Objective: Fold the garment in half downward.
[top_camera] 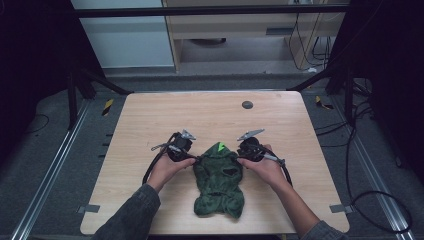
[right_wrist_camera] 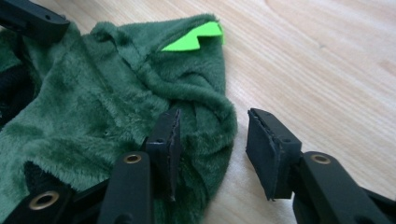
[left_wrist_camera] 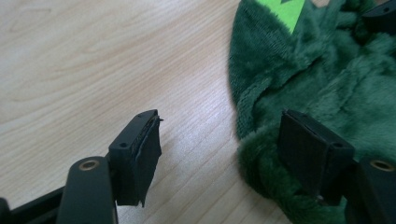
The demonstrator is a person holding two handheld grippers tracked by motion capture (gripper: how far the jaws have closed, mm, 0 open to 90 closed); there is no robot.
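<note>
At desk (top_camera: 150, 115) centre we set the spread left gripper (top_camera: 192, 159) at 9 o'clock and spread right gripper (top_camera: 239, 156) at 3 o'clock of the flat green garment (top_camera: 219, 185), each straddling an edge, likely to pinch both sides evenly.

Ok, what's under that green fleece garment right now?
The green fleece garment lies flat on the wooden table; bare wood shows all around it. Whatever is beneath the fabric is covered.
</note>
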